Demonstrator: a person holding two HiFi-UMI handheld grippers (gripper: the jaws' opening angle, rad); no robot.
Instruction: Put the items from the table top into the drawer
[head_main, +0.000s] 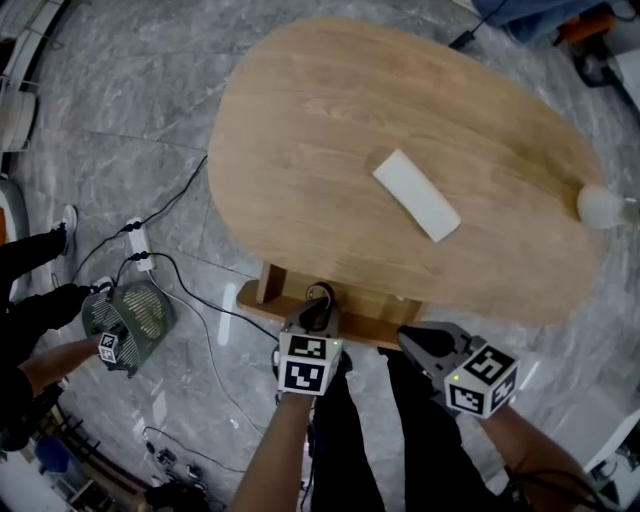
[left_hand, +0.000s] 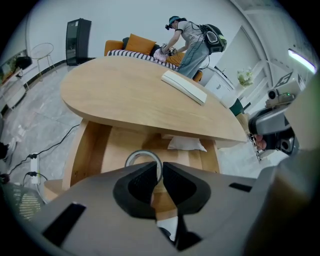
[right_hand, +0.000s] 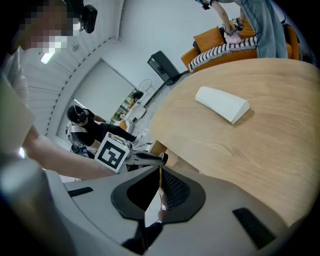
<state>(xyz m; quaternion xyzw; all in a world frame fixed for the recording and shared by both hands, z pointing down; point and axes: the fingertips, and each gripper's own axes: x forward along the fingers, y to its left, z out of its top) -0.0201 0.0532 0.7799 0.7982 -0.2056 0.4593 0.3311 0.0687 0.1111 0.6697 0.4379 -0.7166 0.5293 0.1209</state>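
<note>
Overhead, my left gripper hangs at the near edge of the wooden table, above the open drawer. The white block lies on the table top, well apart. My right gripper sits just beside the left one.

Through the left gripper view, its jaws pinch the rim of a grey ring over the drawer, where a white packet lies.

Through the right gripper view, that tool's jaws are pressed together, empty, with the white block on the table beyond.
</note>
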